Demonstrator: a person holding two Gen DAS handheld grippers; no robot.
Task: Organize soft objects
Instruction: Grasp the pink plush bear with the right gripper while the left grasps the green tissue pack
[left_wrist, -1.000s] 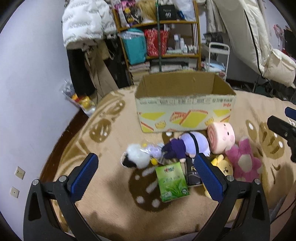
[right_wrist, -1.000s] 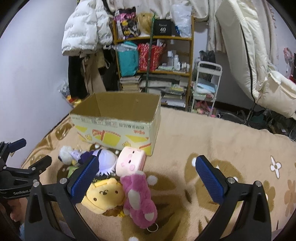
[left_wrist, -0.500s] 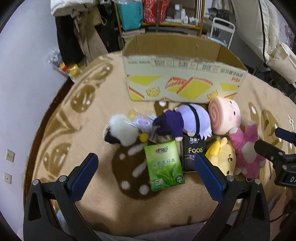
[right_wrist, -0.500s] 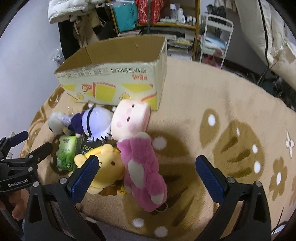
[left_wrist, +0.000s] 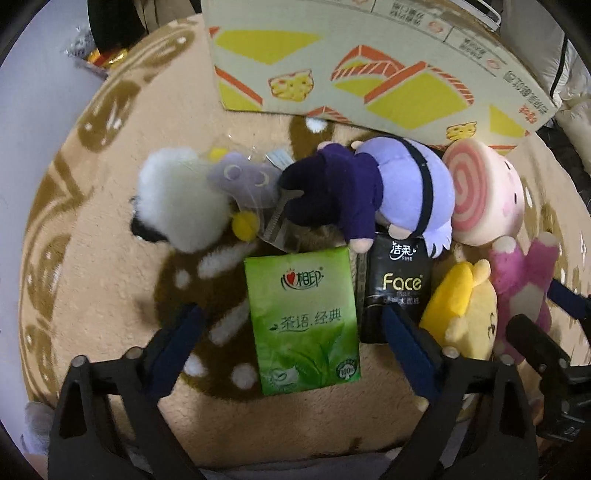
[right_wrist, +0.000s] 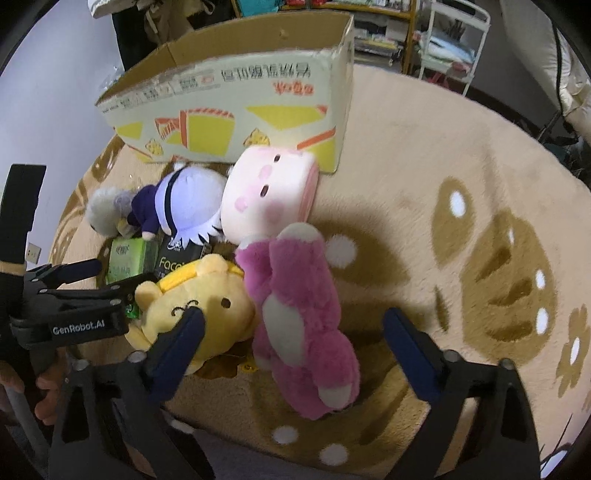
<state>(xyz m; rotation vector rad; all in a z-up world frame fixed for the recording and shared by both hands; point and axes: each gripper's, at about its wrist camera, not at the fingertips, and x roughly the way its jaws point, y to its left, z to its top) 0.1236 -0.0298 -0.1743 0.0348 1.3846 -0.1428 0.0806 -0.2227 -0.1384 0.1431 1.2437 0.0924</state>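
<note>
Both tools lower than 0.5 s ago. Left tool (left_wrist: 291, 347) wide, straddling green tissue pack (left_wrist: 303, 321). Right tool (right_wrist: 293, 343) wide around pink plush (right_wrist: 299, 317).

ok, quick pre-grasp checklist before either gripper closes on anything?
1. Left gripper open: ok, fingers apart, nothing held.
2. Left target lined up: ok, green tissue pack lies flat between the fingers.
3. Right gripper open: ok, empty.
4. Right target lined up: ok, pink plush bear lies between the fingers; the yellow plush crowds the left finger, so it may get pinched too.
5. Grippers clear of each other: cannot tell, they are close beside the yellow plush.
6. Cardboard box open and ready: ok for the open top; most of the inside is hidden.
</note>
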